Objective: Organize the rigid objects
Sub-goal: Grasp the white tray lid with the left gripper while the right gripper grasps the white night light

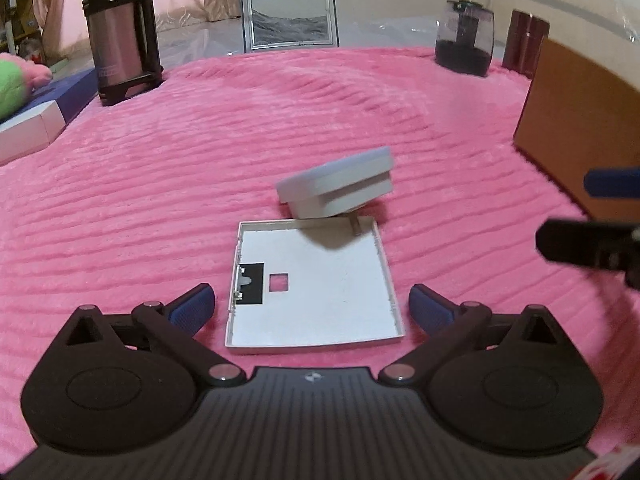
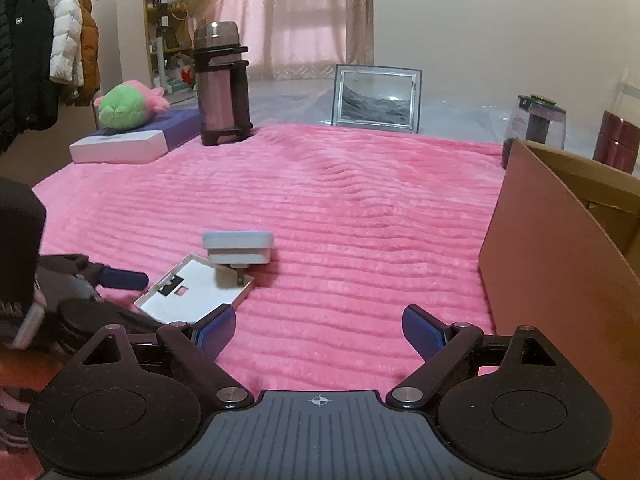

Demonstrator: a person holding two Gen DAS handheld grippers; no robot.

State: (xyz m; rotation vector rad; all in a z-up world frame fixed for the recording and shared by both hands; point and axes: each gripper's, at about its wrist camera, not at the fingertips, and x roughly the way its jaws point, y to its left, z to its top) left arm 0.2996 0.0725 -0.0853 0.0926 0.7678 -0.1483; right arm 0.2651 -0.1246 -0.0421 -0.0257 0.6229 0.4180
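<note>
Pink ribbed plush covers the bed (image 1: pixel 200 152), soft and yielding, so anything flat lying on it sinks a little into the pile. Near the middle lies a thin white plastic tray (image 1: pixel 320 292), square, with a low raised rim, a small square hole and a black cutout with a metal clip at its left side. A grey boxy plug adapter (image 1: pixel 336 184) sits tilted on the tray's far edge, one metal prong resting inside the rim.

Both tongs are released. The left gripper (image 1: pixel 312 308) hangs just over the tray's near edge, its blue ribbed pads spread wider than the tray and nothing between them pressed. The right gripper (image 2: pixel 318 330) stands open over bare blanket, to the right of the tray, and grasps nothing.

The tray looks light, stiff and probably brittle at its thin rim; its smooth plastic may slip, so the side edges are the likely place to pinch it. The adapter seems denser and chunky, best taken across its flat sides, and it could topple if the tray is lifted first.

On the right stands an open cardboard box (image 2: pixel 552 264), the likely destination. Far off stand a steel flask (image 1: pixel 120 32), a framed picture (image 1: pixel 290 18) and a glass jar (image 1: pixel 466 38).
</note>
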